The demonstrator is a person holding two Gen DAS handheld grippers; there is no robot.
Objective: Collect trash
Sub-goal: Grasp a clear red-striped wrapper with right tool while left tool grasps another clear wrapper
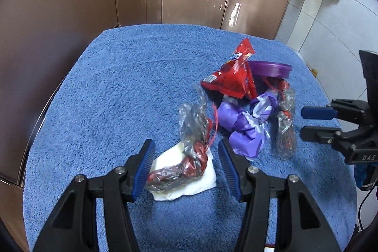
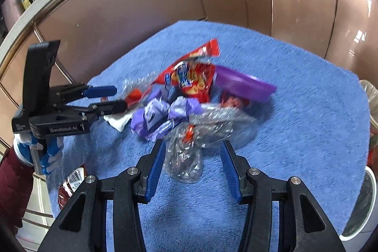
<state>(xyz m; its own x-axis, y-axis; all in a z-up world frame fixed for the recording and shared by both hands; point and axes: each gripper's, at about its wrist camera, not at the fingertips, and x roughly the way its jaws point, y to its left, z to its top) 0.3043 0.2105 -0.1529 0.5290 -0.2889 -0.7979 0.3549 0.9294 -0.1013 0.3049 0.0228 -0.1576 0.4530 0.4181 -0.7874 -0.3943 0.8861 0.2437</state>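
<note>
Between the spread left gripper (image 1: 184,167) pads lay a dark-red wrapper (image 1: 179,171) on white tissue (image 1: 189,183); right gripper (image 2: 191,169), spread, straddled clear plastic (image 2: 186,162).

Crumpled red snack bag (image 1: 230,78), purple wrapper (image 1: 245,124), clear cellophane (image 1: 193,119) on white tissue (image 1: 186,177), heaped toward the blue towel's (image 1: 118,86) right edge.
</note>
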